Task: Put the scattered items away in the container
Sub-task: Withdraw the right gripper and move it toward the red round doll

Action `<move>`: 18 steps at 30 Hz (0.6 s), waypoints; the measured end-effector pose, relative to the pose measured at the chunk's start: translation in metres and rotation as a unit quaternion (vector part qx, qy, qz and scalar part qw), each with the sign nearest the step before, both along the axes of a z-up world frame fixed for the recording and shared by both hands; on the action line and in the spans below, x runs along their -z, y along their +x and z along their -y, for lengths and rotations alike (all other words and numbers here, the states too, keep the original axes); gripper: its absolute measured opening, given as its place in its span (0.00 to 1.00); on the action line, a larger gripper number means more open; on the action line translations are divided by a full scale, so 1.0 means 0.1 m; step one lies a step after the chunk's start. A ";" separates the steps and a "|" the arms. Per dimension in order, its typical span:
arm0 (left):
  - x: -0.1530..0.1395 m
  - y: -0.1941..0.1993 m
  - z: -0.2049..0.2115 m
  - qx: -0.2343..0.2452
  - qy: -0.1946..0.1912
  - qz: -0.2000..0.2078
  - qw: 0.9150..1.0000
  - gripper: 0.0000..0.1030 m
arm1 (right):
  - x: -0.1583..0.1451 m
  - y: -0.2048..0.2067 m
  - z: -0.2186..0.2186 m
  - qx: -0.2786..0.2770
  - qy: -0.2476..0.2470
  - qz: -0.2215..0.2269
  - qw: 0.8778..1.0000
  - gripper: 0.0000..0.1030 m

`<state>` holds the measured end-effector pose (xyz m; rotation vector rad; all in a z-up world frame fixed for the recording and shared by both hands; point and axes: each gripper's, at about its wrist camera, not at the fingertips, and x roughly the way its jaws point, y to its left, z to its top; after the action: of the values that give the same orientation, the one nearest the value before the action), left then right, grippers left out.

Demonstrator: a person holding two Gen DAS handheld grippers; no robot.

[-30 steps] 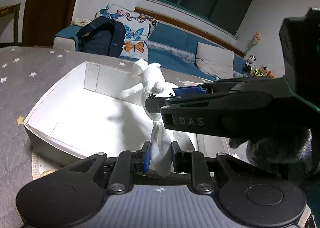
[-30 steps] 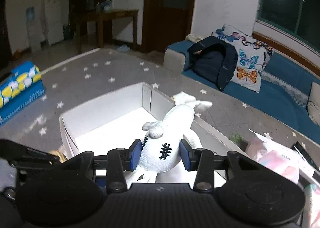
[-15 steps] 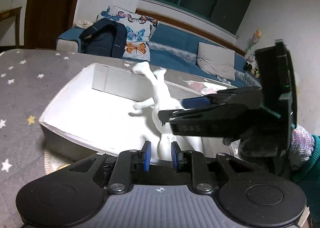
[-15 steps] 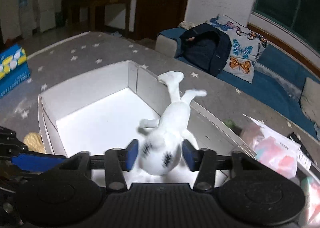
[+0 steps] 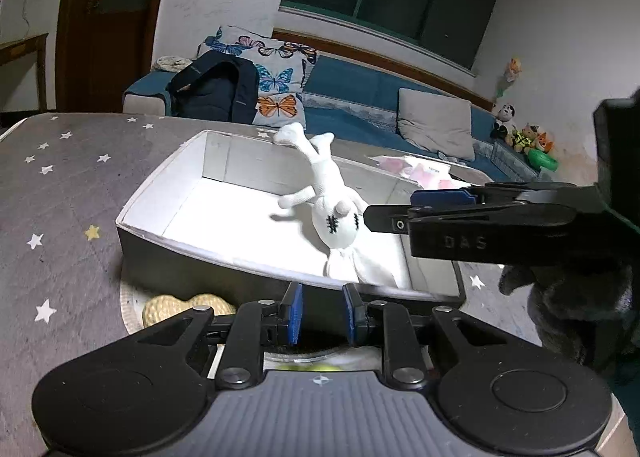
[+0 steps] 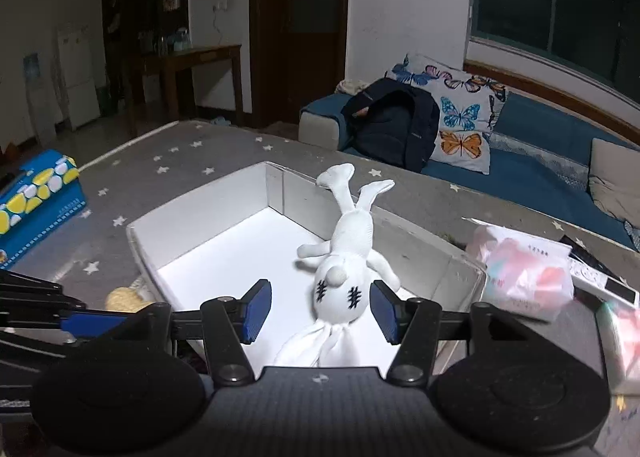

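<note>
Right wrist view, right tongs spread wide around white rabbit in box, left tongs parted, empty.

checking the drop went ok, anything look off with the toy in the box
The white plush bunny lies upside down in the white box, its legs propped up over the far rim rather than fully inside. Nothing looks damaged.

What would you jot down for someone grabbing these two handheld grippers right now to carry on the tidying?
Left gripper: open, empty, low at the white box's near wall.
Right gripper: open, around the white plush rabbit's head without touching.
Rabbit: head-down in the box, legs over the far rim.
Done: rabbit is in.
Left: the yellow knitted item beside the box; pink packets on the table may also belong.
</note>
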<state>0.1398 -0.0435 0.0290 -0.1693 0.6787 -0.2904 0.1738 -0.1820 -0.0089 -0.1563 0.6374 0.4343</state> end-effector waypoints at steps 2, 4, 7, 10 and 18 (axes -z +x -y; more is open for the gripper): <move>0.00 -0.05 0.02 0.003 0.003 0.002 1.000 0.23 | -0.01 -0.11 0.02 0.006 0.006 0.007 1.000 0.61; 0.01 -0.11 0.04 0.005 0.008 0.005 1.000 0.23 | -0.01 -0.22 0.03 0.012 0.011 0.012 1.000 0.62; 0.04 -0.19 0.06 0.010 0.013 0.006 1.000 0.23 | 0.02 -0.41 0.07 0.020 0.026 0.016 0.999 0.64; 0.08 -0.25 0.08 0.013 0.014 0.003 1.000 0.23 | 0.07 -0.58 0.11 0.033 0.029 0.022 0.999 0.66; 0.10 -0.42 0.09 0.016 0.017 0.006 1.000 0.23 | 0.21 -0.92 0.25 0.060 0.045 0.018 0.997 0.69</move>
<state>0.0975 -0.0528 0.0188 -0.1241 0.6749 -0.3102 0.0821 -0.2067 -0.0296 -0.0404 0.5871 0.3434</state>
